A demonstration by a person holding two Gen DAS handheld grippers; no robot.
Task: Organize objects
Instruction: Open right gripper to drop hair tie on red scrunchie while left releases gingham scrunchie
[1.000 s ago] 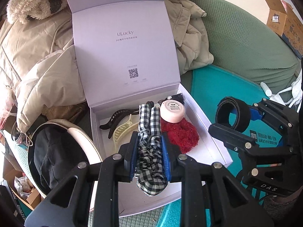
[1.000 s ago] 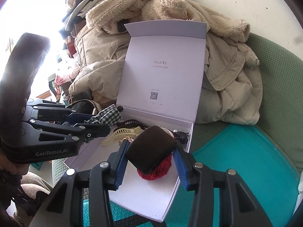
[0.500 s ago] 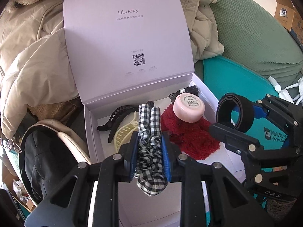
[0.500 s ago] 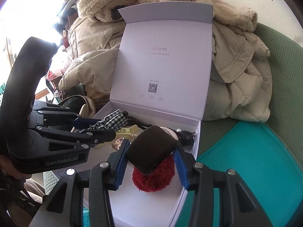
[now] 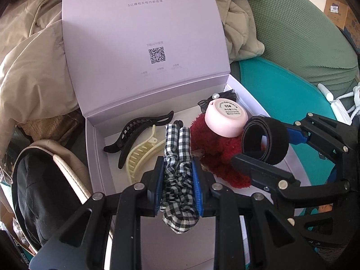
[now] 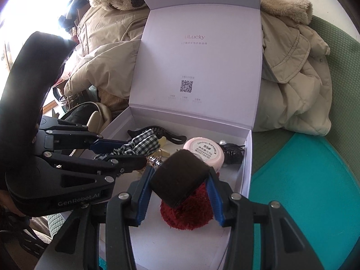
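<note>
An open lilac gift box [image 5: 99,157] [image 6: 247,157] holds a black hair claw [image 5: 137,130], a cream hair claw [image 5: 139,155], a red fluffy scrunchie [image 5: 216,148] [image 6: 186,213], a pink round case [image 5: 227,117] [image 6: 202,150] and a small black clip [image 6: 234,150]. My left gripper [image 5: 177,175] [image 6: 126,150] is shut on a black-and-white checked scrunchie [image 5: 177,180] [image 6: 144,144] over the box. My right gripper [image 6: 180,191] [image 5: 265,144] is shut on a black velvet band [image 6: 180,177] [image 5: 265,139] just above the red scrunchie.
Beige padded coats [image 5: 29,67] [image 6: 292,78] pile behind and left of the box. A cream-rimmed black bag [image 5: 45,180] sits at the box's left side. A teal mat [image 6: 303,191] and a green sofa back [image 5: 303,33] lie to the right. A cardboard carton [image 5: 337,11] stands far right.
Both grippers have moved forward and lower over the box, each still holding its item. The right gripper with the black band has come closer to the pink case and red scrunchie.
</note>
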